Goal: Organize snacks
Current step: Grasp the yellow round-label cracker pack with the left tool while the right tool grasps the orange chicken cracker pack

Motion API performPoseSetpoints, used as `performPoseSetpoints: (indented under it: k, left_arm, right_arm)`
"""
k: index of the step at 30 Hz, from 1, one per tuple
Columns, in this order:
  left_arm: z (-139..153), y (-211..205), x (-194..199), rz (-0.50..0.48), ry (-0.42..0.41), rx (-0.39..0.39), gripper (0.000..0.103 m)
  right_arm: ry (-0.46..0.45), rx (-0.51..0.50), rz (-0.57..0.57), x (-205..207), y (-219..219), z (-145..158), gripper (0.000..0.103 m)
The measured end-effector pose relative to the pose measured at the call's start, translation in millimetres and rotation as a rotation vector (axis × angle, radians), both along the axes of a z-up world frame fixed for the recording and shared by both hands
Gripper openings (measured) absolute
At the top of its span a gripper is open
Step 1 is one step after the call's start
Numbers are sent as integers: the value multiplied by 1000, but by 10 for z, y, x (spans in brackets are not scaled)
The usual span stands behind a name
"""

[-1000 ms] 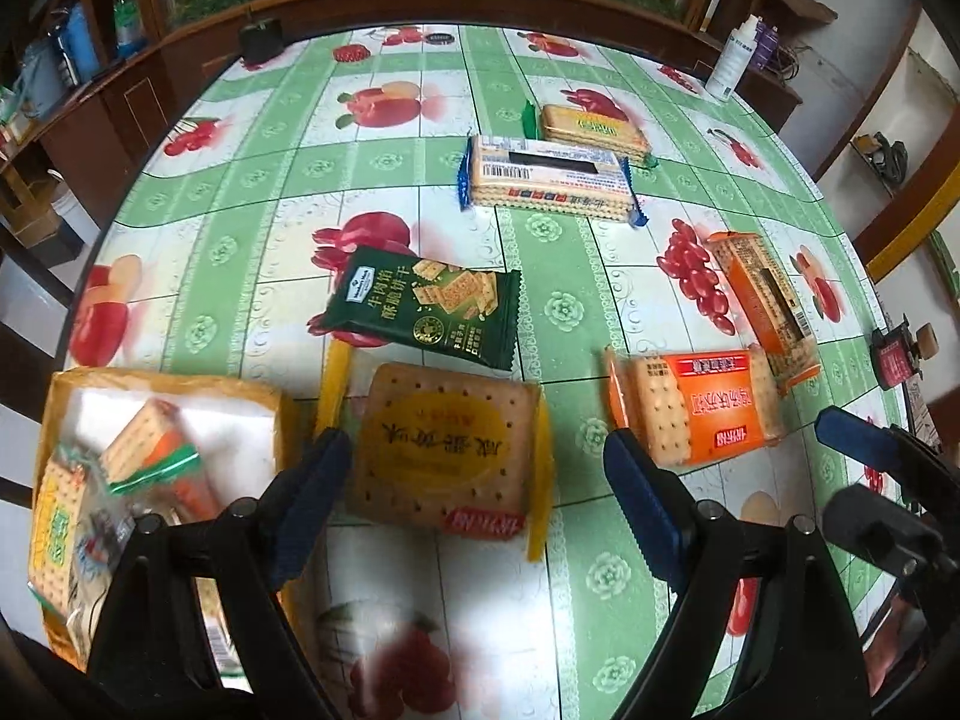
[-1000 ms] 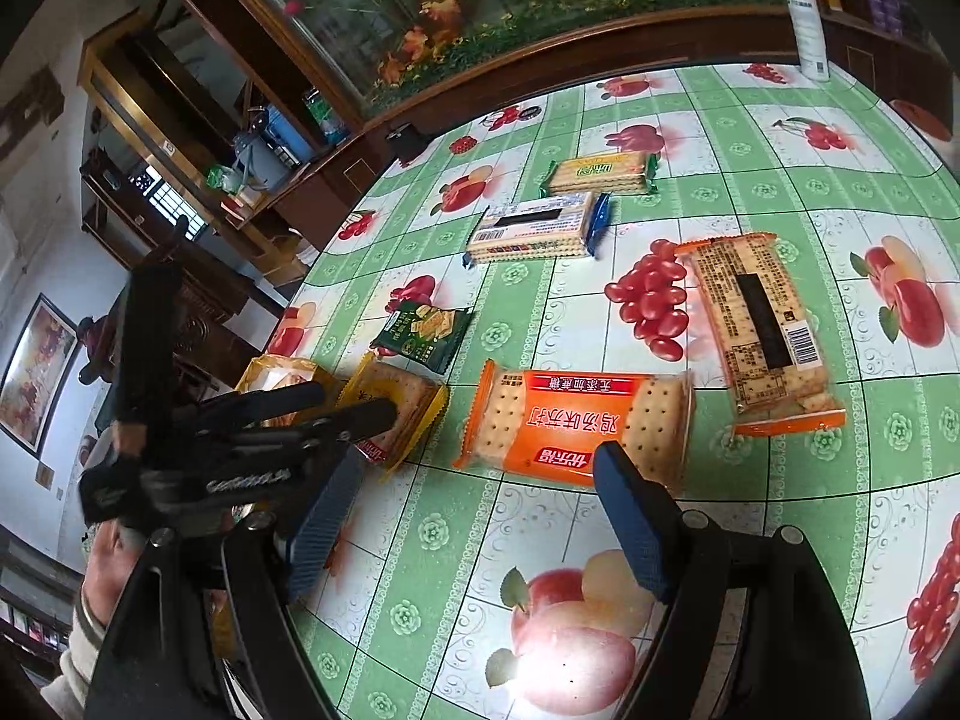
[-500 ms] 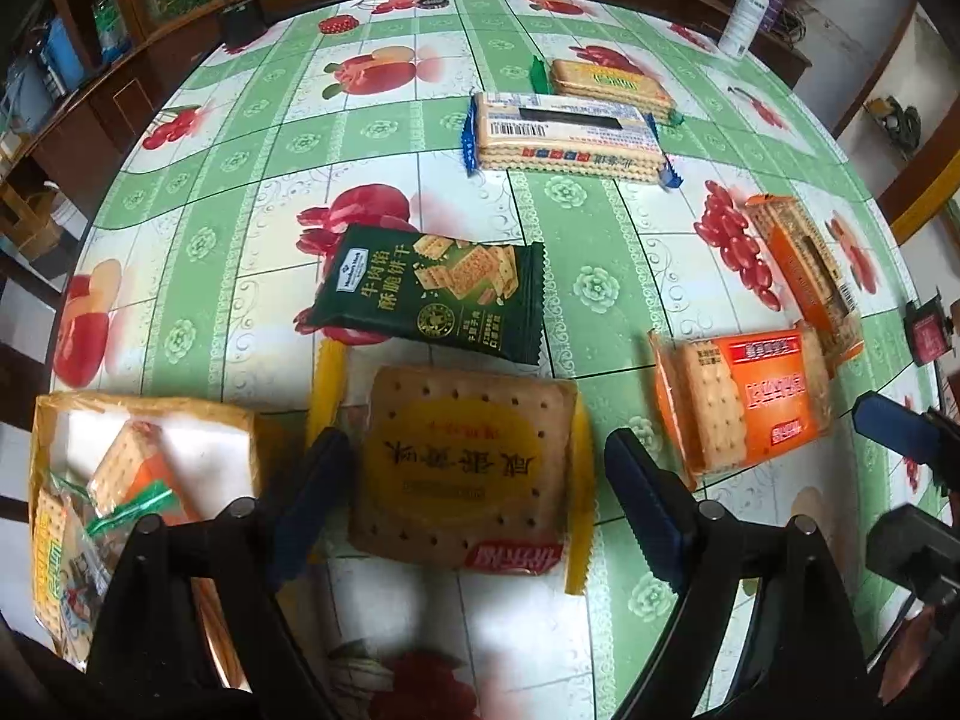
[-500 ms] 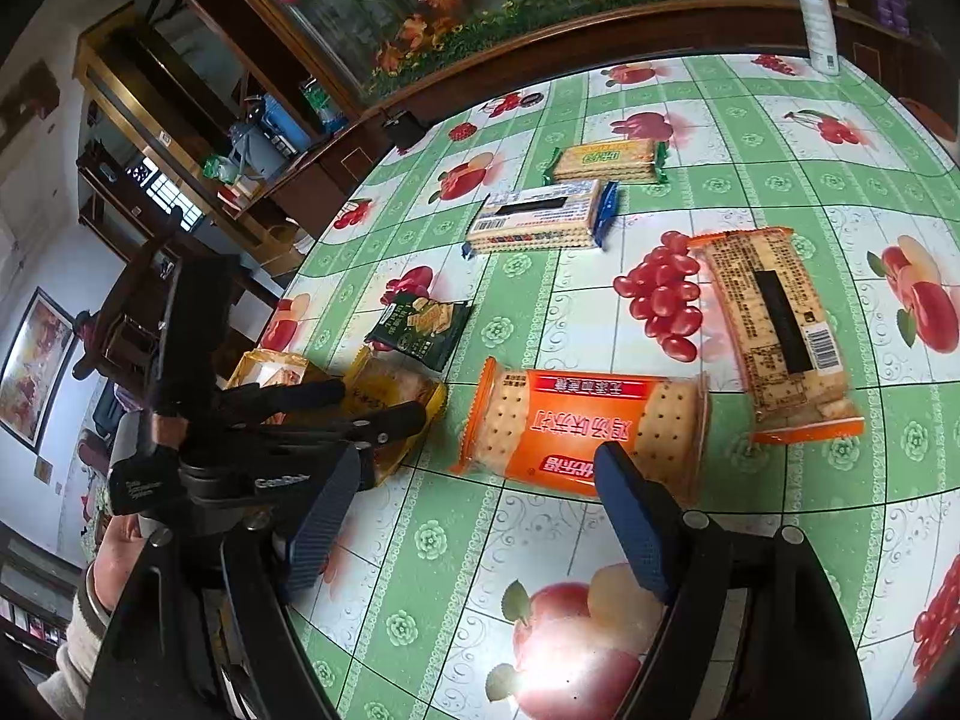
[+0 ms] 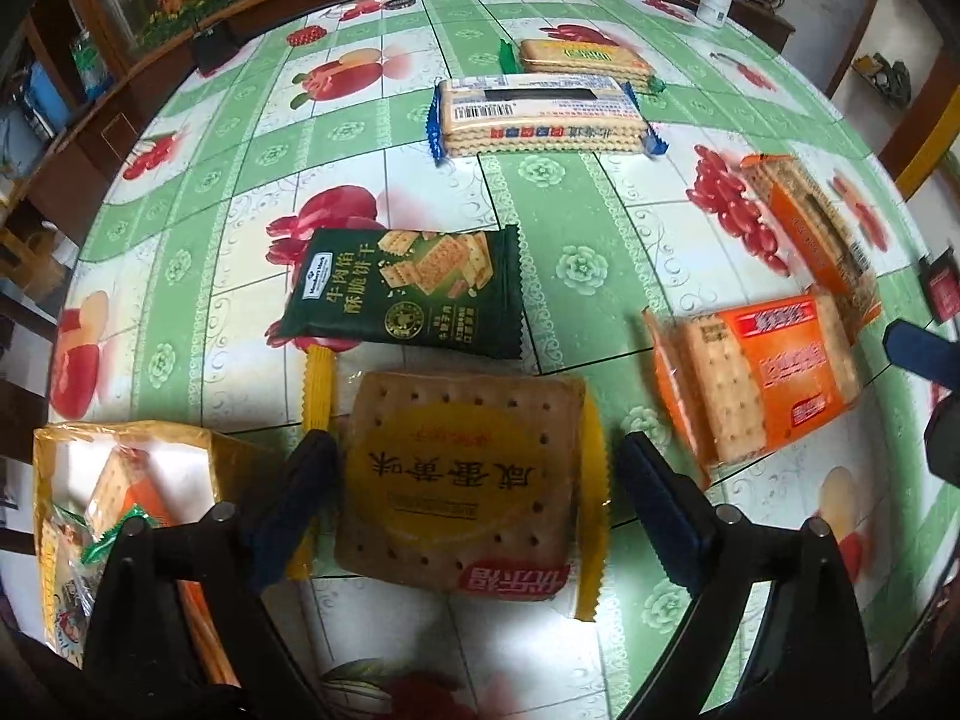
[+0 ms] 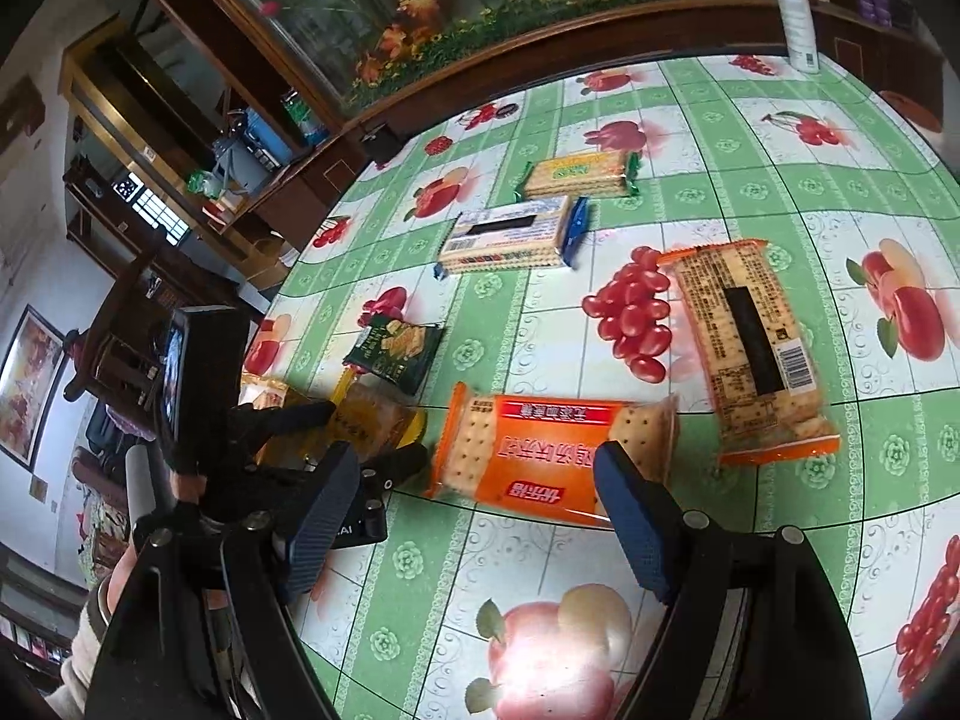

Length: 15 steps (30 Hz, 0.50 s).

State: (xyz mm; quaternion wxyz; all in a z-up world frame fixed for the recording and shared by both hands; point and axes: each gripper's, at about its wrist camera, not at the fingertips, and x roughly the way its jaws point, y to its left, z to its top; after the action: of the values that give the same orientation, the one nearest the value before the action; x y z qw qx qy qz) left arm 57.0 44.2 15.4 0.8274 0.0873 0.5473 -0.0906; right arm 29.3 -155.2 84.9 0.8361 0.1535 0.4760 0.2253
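We poise our left hand-held gripper (image 5: pixel 474 492), fingers spread wide, astride the square yellow-wrapped cracker packet (image 5: pixel 465 489) to lift it toward the yellow cardboard box (image 5: pixel 60 438), while our right hand-held gripper (image 6: pixel 474 510) waits, likewise wide, by the orange cracker packet (image 6: pixel 540 456) on the fruit-patterned tabletop (image 5: pixel 564 204).

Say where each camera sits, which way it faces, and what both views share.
Left wrist: on the left tool, looking down at the open fingers straddling the yellow pack; box at left.
Right wrist: on the right tool, open, facing across the table toward the orange pack; left tool visible.
Shared: yellow, orange and green pack.
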Motion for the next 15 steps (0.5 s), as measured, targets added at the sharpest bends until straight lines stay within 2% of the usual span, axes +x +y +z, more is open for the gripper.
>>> performPoseSetpoints:
  k: [3, 6, 8, 12, 15]
  left_arm:
    - [34, 19, -2, -3, -7, -13, 81]
    - [52, 24, -27, -8, -16, -10, 77]
    - [68, 50, -38, -4, -18, -24, 76]
    - [120, 124, -14, 28, -30, -44, 75]
    - [160, 122, -12, 31, -37, -54, 75]
  right_arm:
    - [4, -13, 8, 9, 32, -20, 81]
    - [-14, -61, 42, 64, 73, 5, 81]
    - [-58, -110, 112, 94, 119, 38, 81]
    - [-92, -280, 293, 105, 218, 3, 81]
    - [-135, -356, 397, 76, 294, -50, 81]
